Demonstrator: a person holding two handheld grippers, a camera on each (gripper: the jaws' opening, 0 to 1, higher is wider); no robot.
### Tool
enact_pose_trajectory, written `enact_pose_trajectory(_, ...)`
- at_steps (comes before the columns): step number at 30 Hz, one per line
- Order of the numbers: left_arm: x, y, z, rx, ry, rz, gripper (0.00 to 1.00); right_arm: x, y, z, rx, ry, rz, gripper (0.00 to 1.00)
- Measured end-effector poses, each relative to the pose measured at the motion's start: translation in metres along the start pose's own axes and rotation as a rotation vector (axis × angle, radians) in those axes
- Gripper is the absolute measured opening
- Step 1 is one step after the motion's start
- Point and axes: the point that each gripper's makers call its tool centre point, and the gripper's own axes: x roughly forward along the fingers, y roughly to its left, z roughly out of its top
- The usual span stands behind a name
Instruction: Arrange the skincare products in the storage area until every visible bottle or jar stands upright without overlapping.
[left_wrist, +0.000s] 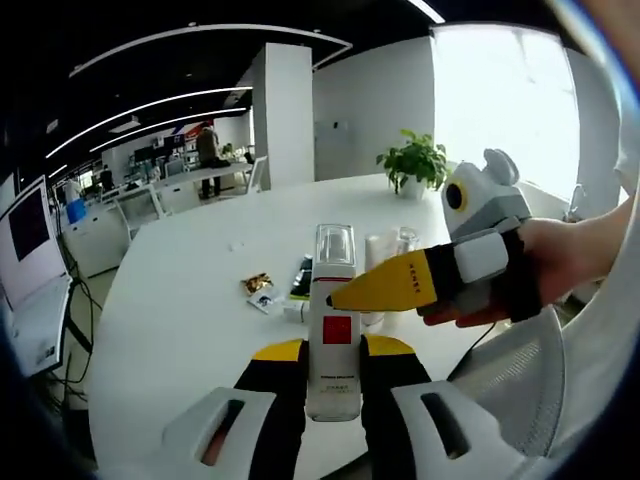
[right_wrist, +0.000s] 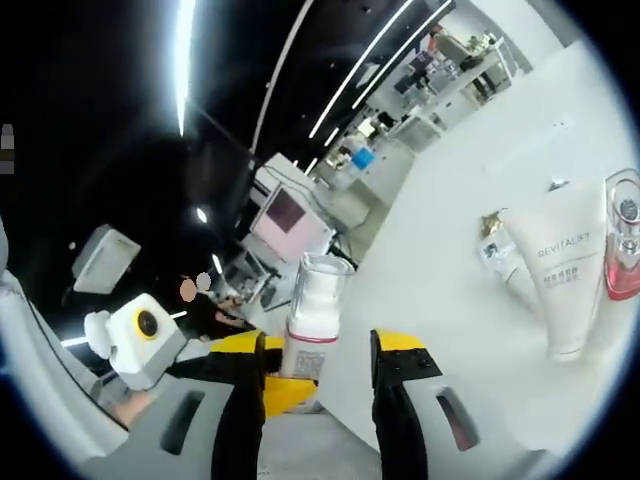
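Note:
A white bottle (left_wrist: 333, 345) with a clear cap and a red square label hangs upright above the white table (left_wrist: 180, 300), and my left gripper (left_wrist: 333, 375) is shut on its lower body. My right gripper reaches in from the right, held by a hand, with one yellow finger (left_wrist: 390, 283) against the bottle's neck. In the right gripper view the same bottle (right_wrist: 312, 325) stands between the jaws of my right gripper (right_wrist: 320, 350), close to the left jaw and with a gap to the right one. That gripper is open. The left gripper (right_wrist: 285, 393) holds the bottle from below.
On the table lie a white tube (right_wrist: 565, 270), a pink clear bottle (right_wrist: 622, 250), clear glass jars (left_wrist: 385, 245), a gold packet (left_wrist: 258, 284) and a dark flat item (left_wrist: 303, 275). A potted plant (left_wrist: 415, 160) stands at the table's far edge. Desks and monitors lie beyond.

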Motion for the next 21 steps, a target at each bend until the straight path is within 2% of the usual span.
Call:
enact_pose_trajectory(5,0.000,-0.005,0.001,0.021,-0.007,-0.006,0.21,0.000,0.003,-0.005,0.044,-0.011,-0.009,0.32)
enact_pose_trajectory(10,-0.003,-0.012,-0.001,0.017,-0.008,-0.011,0.21,-0.001,0.011,-0.011,0.051,-0.020,-0.007,0.22)
enact_pose_trajectory(14,-0.006,-0.015,-0.003,-0.015,-0.018,-0.033,0.22,-0.004,0.015,-0.012,-0.006,-0.009,0.003,0.21)
enact_pose_trajectory(18,-0.005,-0.022,-0.003,0.020,-0.019,-0.073,0.23,-0.008,0.020,-0.015,-0.086,0.009,0.027,0.20)
enact_pose_trajectory(20,-0.005,-0.032,-0.003,0.025,-0.041,-0.145,0.24,-0.013,0.020,-0.015,-0.106,0.017,0.033,0.20)
enact_pose_trajectory(21,-0.005,-0.033,-0.003,0.014,-0.045,-0.154,0.24,-0.017,0.019,-0.015,-0.140,0.027,0.037,0.20)
